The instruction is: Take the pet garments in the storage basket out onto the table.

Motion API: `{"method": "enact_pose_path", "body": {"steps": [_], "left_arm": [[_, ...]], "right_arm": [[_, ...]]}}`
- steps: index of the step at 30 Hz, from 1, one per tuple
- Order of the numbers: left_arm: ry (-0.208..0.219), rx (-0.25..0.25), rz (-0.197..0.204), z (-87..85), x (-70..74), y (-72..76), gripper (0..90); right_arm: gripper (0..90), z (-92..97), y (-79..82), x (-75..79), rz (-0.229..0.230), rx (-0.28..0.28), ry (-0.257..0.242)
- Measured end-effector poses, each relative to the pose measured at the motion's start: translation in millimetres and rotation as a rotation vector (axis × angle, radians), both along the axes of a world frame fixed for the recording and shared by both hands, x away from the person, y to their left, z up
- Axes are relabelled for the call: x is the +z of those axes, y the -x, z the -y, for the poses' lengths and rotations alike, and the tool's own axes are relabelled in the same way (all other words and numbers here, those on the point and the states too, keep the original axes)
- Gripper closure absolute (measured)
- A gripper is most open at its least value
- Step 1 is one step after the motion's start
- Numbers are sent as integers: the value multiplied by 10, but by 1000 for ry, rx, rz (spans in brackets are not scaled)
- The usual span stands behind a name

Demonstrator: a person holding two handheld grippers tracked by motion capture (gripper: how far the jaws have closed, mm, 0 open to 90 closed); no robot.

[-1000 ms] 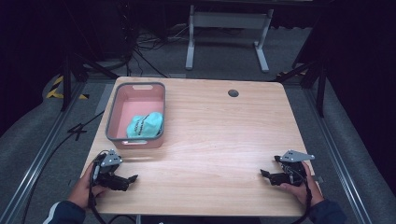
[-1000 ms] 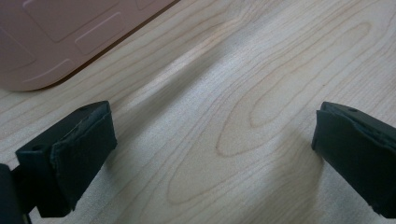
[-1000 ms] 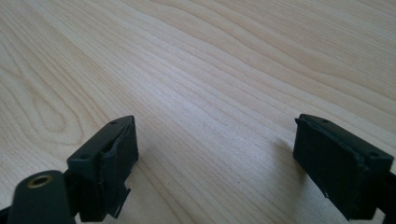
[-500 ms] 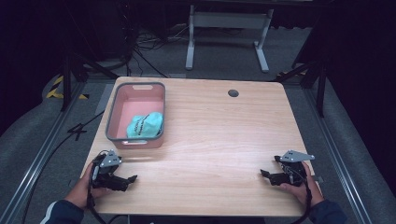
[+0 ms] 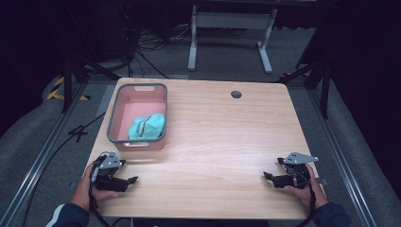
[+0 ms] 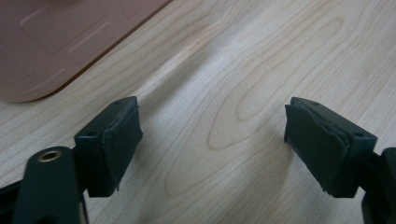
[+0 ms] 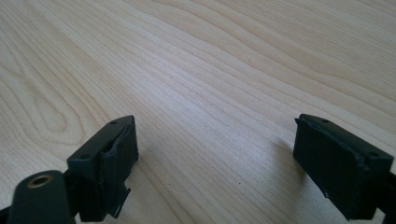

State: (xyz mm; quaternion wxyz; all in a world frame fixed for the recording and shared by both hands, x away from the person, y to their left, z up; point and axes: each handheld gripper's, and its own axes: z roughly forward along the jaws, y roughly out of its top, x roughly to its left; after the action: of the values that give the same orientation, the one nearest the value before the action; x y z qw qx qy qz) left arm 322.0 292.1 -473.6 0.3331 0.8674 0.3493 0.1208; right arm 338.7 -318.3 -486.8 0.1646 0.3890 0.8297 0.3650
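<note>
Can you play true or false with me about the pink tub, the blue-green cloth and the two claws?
1. The blue-green cloth lies inside the pink tub. True.
2. The left claw is holding the cloth. False: nothing is between its jaws, which have just been closing a little above bare wood.
3. The pink tub sits on the right half of the table. False: it sits on the left half, near the far edge.
4. The right claw is open and holds nothing. True.
5. Both claws are near the table's front edge, one at each side. True.
</note>
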Motion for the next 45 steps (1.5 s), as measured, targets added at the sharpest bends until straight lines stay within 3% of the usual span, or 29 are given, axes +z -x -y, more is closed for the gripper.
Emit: {"method": "enact_pose_path", "body": {"steps": [7,9,20,26,30,33,36,45], "left_arm": [[33,34,46,-23,158,54,192],[26,36,63,-25,193,64,193],[44,70,181,-90,595,159,212],[31,63,211,-68,821,112,204],[22,53,208,-26,953,20,174],[-35,31,197,15,1059,-82,174],[-35,28,183,43,1126,-170,174],[-80,12,150,124,1186,-457,192]], "right_arm": [[145,0,1,0,0,0,-1],[145,0,1,0,0,0,-1],[144,2,0,0,0,1,-2],[144,3,0,0,0,2,-1],[145,3,1,0,0,3,1],[145,4,2,0,0,4,1],[145,4,2,0,0,4,1],[145,4,2,0,0,4,1]]}}
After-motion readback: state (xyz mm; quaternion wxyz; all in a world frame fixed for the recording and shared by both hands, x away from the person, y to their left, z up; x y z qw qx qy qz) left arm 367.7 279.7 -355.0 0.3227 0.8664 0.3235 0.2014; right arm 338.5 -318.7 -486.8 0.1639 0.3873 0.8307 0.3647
